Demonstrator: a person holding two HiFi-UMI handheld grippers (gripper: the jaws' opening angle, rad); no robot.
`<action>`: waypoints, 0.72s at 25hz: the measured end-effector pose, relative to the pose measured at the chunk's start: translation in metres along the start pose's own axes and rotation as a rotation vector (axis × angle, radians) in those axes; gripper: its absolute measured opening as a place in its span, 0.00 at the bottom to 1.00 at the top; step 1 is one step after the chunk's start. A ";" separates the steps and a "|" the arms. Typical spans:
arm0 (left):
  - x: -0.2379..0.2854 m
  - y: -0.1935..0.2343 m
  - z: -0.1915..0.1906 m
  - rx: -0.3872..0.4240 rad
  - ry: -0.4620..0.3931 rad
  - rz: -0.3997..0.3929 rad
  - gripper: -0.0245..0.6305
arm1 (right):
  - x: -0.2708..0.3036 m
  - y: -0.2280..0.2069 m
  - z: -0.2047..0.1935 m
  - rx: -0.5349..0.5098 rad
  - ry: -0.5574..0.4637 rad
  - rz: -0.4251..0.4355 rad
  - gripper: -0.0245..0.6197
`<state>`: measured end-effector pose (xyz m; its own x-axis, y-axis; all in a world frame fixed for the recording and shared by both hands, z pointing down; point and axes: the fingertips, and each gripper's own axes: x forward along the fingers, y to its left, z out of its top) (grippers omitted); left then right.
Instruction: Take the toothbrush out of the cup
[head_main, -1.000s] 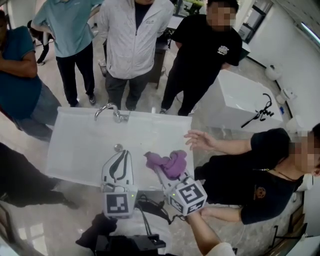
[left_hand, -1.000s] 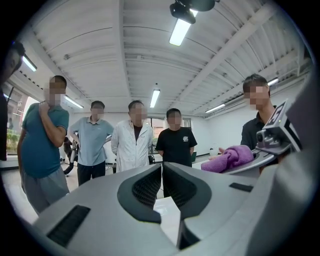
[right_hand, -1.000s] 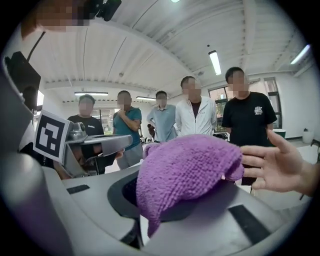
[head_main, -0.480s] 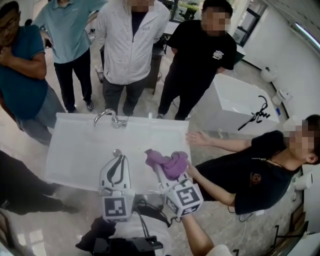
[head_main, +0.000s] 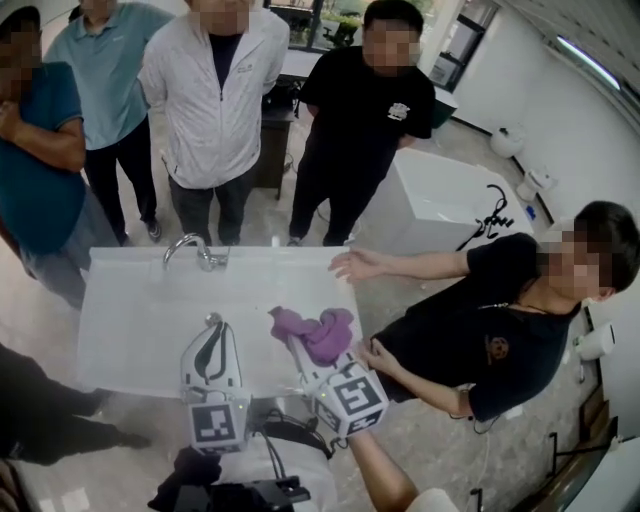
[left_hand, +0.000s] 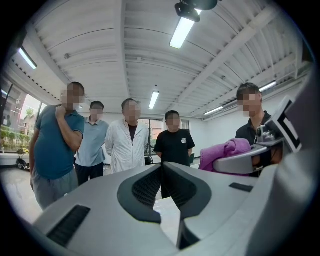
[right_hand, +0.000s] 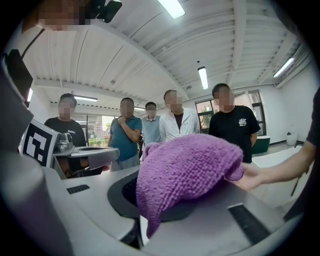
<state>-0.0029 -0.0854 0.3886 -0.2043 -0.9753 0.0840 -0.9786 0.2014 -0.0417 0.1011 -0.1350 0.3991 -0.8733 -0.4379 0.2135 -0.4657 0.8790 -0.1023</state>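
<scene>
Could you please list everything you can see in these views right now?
Sink: one, white, in front of the person.
Faucet: one, silvery, at the sink's far edge.
Purple cloth: one, bunched over the sink's right part, clamped in the right gripper.
Standing onlookers: four, in teal, light blue, white and black tops, beyond the sink.
Person in black: one, right of the sink, a hand held out at its far right corner.
White tub: one, behind, at right.
Left gripper: grey, jaws together, empty, over the sink.
Right gripper: grey, shut on the cloth.
</scene>
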 end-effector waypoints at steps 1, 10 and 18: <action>0.001 -0.001 0.000 0.001 -0.002 -0.004 0.07 | 0.000 0.000 0.000 -0.003 -0.003 -0.002 0.09; 0.006 -0.002 0.007 -0.014 0.005 0.003 0.07 | -0.004 -0.003 0.007 0.009 -0.006 0.009 0.09; 0.004 0.001 0.006 -0.025 0.013 0.012 0.07 | -0.005 -0.002 0.003 0.011 -0.007 0.014 0.09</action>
<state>-0.0044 -0.0899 0.3833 -0.2163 -0.9715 0.0971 -0.9763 0.2155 -0.0182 0.1057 -0.1355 0.3954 -0.8809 -0.4265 0.2053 -0.4547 0.8831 -0.1160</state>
